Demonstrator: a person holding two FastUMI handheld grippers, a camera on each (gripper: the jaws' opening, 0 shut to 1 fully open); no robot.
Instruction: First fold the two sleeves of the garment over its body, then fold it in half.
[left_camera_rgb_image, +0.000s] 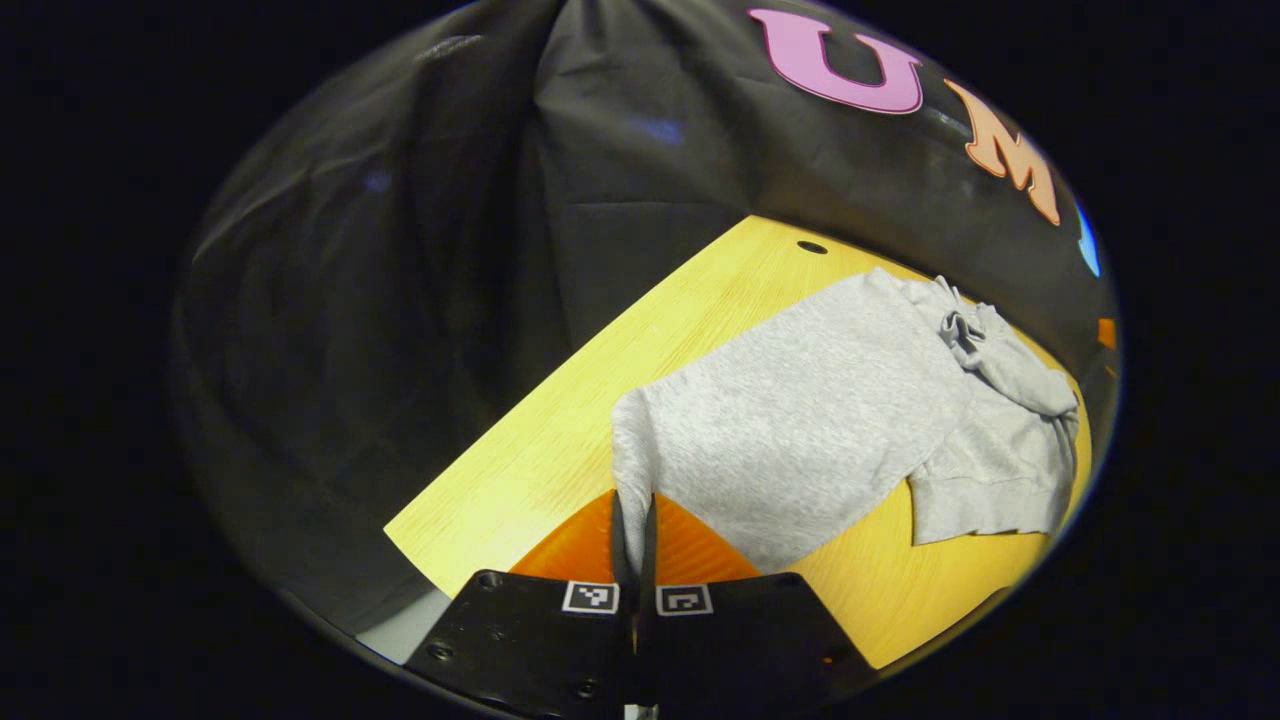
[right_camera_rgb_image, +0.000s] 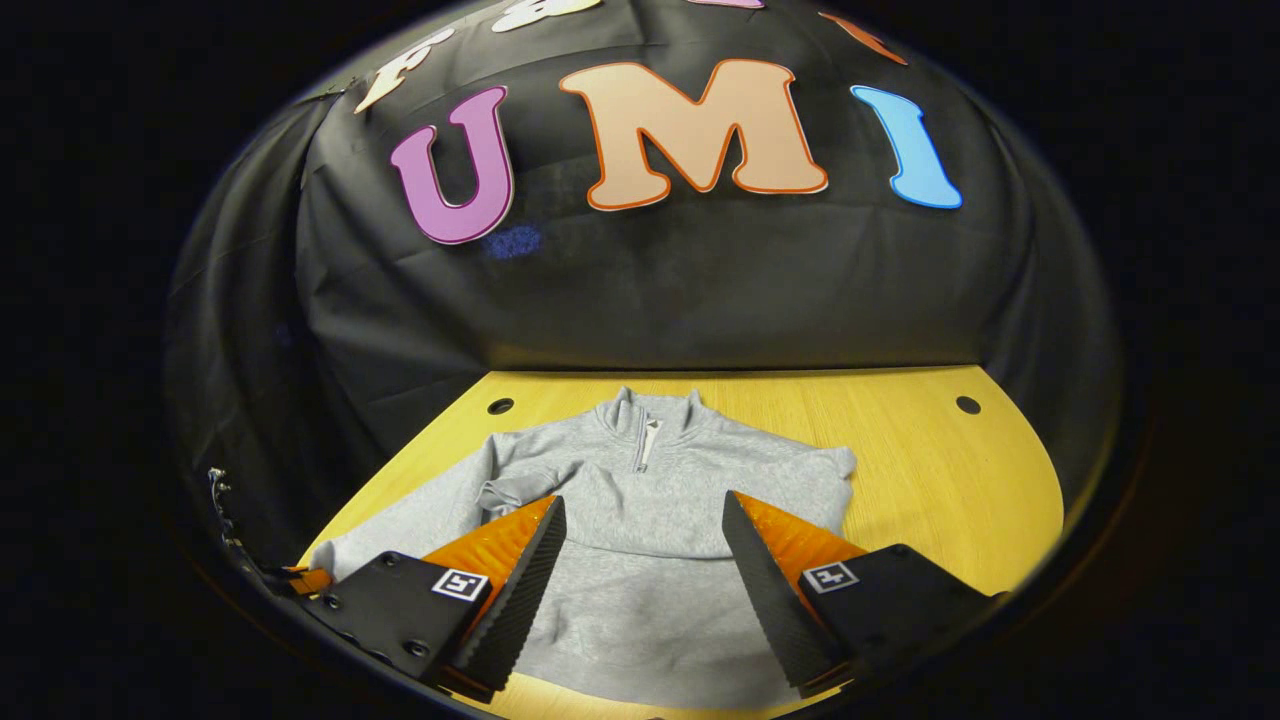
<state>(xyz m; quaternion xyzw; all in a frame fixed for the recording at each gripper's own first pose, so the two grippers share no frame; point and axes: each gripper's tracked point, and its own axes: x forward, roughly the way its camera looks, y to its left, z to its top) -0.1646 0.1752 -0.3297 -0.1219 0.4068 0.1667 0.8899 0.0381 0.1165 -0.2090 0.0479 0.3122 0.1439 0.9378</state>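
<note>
A grey zip-neck sweatshirt (right_camera_rgb_image: 640, 520) lies flat on the yellow wooden table (right_camera_rgb_image: 930, 470), collar (right_camera_rgb_image: 645, 412) toward the booth wall. In the left gripper view the sweatshirt (left_camera_rgb_image: 800, 430) spreads away to the right. My left gripper (left_camera_rgb_image: 633, 505) is shut on the end of its near sleeve (left_camera_rgb_image: 630, 450), which rises up between the fingers. In the right gripper view that sleeve (right_camera_rgb_image: 410, 520) runs out to the lower left. My right gripper (right_camera_rgb_image: 642, 500) hovers open above the sweatshirt's body, with nothing between its fingers. A crease crosses the body under it.
The table (left_camera_rgb_image: 520, 470) has small round holes near its back corners (right_camera_rgb_image: 967, 404) (right_camera_rgb_image: 500, 406). Black cloth walls close in behind and to the left. Bare wood lies to the right of the sweatshirt in the right gripper view.
</note>
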